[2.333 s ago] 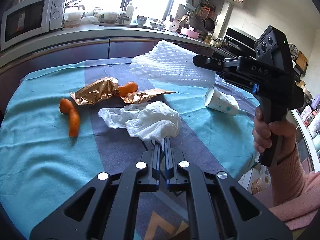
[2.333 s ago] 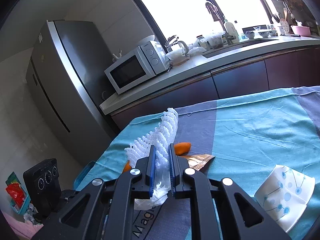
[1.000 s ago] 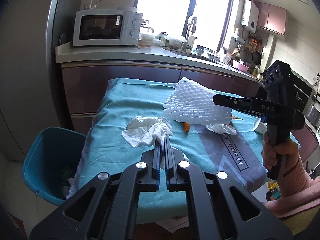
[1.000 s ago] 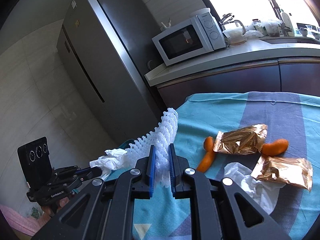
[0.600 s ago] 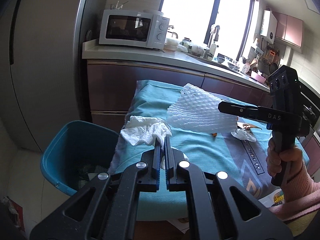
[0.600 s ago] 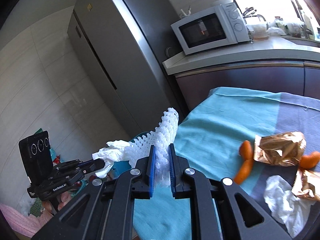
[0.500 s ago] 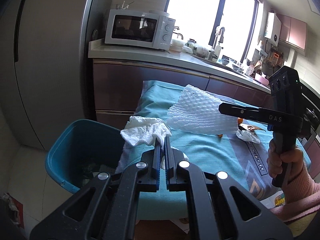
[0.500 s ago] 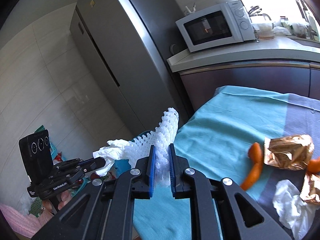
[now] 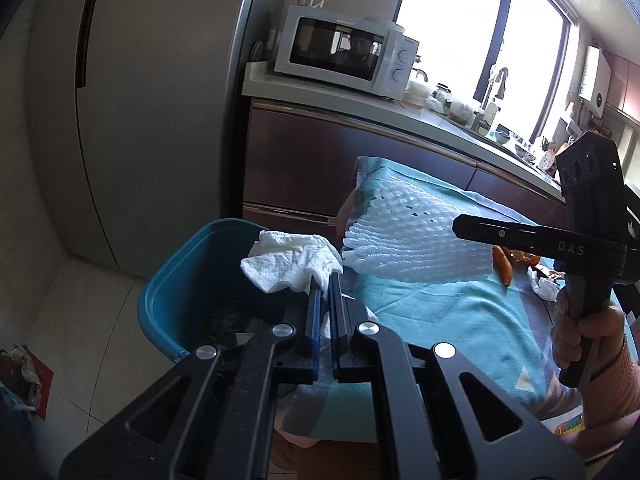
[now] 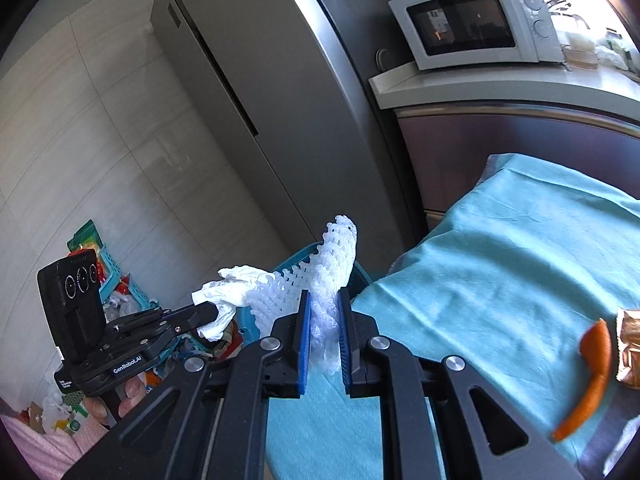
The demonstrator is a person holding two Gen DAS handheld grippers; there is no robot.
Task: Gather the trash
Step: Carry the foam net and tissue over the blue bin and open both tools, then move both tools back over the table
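Note:
My left gripper is shut on a crumpled white tissue, which hangs over the open top of a blue bin on the floor beside the table. My right gripper is shut on a white foam net; in the left wrist view the foam net hangs above the table's left end, close to the bin. From the right wrist, the left gripper shows at the left with the tissue at its tip. The bin is mostly hidden behind the net.
A teal cloth covers the table. Carrot pieces, a gold wrapper and another tissue lie on it. A fridge and a counter with a microwave stand behind. Some rubbish lies in the bin.
Both grippers have swung left off the table toward the bin, each keeping its hold. The tissue now hangs over the bin and the foam net has reached the table's left edge.

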